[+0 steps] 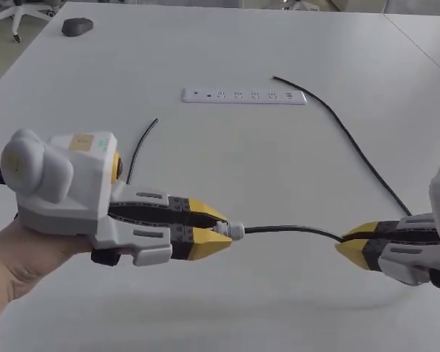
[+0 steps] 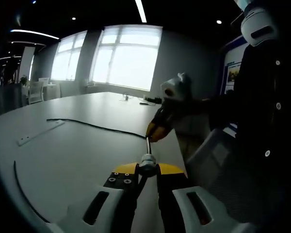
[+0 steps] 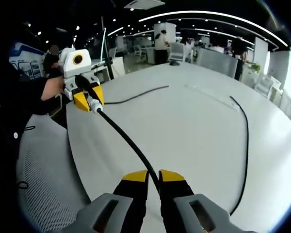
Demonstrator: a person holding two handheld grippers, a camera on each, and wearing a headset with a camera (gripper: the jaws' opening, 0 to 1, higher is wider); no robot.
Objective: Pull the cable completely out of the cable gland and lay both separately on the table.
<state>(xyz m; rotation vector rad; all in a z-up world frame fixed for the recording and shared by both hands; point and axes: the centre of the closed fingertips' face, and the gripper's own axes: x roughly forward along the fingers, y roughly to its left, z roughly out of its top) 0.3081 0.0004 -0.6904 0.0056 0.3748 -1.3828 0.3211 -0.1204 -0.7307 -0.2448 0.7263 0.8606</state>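
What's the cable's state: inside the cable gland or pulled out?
Inside. The cable enters the white cable gland held in the left gripper; the right gripper grips it farther along.

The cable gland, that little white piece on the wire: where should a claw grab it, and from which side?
Across its round body, coming end-on from the side opposite the pull, as the left claw does. The cable gland is a short sleeve with the cable leaving along its axis toward the right claw, so a cross pinch probably leaves the bore free.
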